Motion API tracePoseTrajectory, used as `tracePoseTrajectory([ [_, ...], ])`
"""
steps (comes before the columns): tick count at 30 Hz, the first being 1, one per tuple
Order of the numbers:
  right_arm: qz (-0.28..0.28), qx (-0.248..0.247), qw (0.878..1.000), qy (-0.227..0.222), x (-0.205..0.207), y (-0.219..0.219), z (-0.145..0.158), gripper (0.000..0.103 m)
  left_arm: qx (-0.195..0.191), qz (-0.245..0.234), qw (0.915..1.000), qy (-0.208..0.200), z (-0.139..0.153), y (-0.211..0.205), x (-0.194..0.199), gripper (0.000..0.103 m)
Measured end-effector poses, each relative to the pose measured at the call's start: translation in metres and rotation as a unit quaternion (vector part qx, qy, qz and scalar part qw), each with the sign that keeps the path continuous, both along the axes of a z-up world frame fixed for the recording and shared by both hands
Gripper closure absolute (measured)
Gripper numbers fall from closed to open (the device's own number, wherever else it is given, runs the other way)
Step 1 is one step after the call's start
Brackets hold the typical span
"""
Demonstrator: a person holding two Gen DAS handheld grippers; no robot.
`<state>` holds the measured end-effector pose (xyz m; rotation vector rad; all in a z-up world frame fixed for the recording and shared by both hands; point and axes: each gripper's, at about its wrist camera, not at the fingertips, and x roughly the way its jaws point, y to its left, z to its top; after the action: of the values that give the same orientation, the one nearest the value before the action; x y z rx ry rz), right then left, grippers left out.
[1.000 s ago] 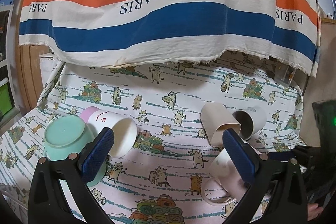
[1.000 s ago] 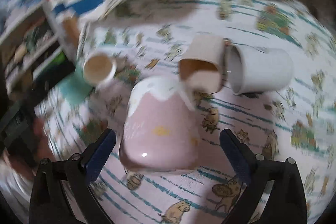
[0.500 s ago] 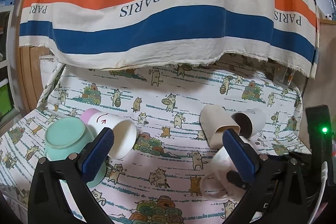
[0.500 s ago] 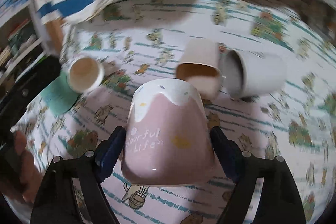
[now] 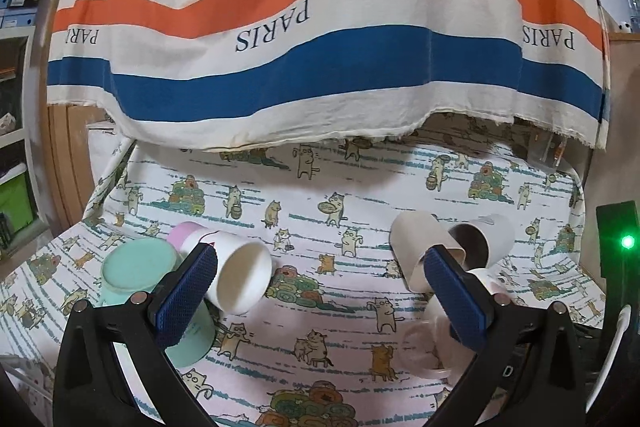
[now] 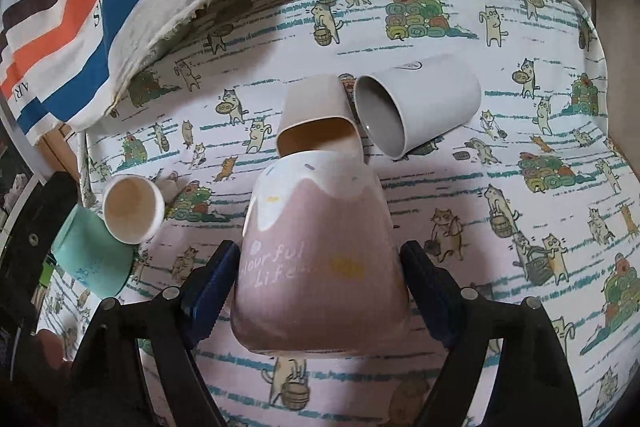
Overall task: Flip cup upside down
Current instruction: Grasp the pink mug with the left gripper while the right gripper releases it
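Pink mug [image 5: 430, 343] mostly hidden behind left gripper [image 5: 320, 295] finger. Teal cup [image 6: 90, 259] partly covered by cream cup [image 6: 134, 213]. Lettering on pink mug cut short.

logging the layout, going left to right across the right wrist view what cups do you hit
mint green cup → white cup with the round open mouth → pink mug between the right tool's fingers → grey cup on its side. The beige square cup overlaps the mug's span, so it is left out.

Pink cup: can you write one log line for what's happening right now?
right gripper: shut on pink cup | cup: base toward camera | left gripper: open, holding nothing | mint cup: upside down
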<state>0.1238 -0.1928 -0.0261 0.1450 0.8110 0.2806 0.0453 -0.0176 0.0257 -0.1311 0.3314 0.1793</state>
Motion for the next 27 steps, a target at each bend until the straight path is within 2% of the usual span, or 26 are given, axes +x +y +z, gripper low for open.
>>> tracePoseTrajectory([
  [3,0.009,0.018,1.0,0.005,-0.004,0.0,-0.002,0.02,0.003,0.001,1.0,0.001,0.0,0.0,0.001,0.0],
  [6,0.017,0.008,1.0,-0.019,-0.013,0.0,0.009,0.017,0.005,0.004,1.0,0.004,-0.001,0.001,0.001,0.0],
  [9,0.021,-0.028,0.996,-0.085,-0.03,-0.009,0.028,0.015,-0.004,0.0,0.9999,0.012,-0.002,0.002,0.004,0.0],
  [13,0.009,-0.036,0.989,-0.14,-0.038,-0.034,0.051,0.014,-0.008,-0.007,0.9998,0.019,-0.005,0.001,0.006,0.0],
  [18,-0.021,-0.062,0.972,-0.224,-0.049,-0.07,0.064,0.014,-0.005,-0.023,0.9992,0.031,-0.011,-0.004,0.007,0.0],
  [20,-0.021,-0.068,0.967,-0.245,-0.051,-0.081,0.063,0.014,0.012,-0.017,0.9992,0.034,-0.013,-0.009,0.01,0.0],
  [23,-0.025,-0.067,0.962,-0.263,-0.052,-0.094,0.06,0.014,0.021,-0.009,0.999,0.038,-0.015,-0.011,0.012,0.0],
  [25,-0.037,-0.059,0.961,-0.268,-0.049,-0.102,0.056,0.014,0.033,0.011,0.9978,0.056,-0.018,-0.011,0.017,0.0],
  [27,-0.046,-0.056,0.963,-0.26,-0.044,-0.107,0.053,0.014,0.028,0.028,0.9963,0.076,-0.019,-0.006,0.022,0.0],
])
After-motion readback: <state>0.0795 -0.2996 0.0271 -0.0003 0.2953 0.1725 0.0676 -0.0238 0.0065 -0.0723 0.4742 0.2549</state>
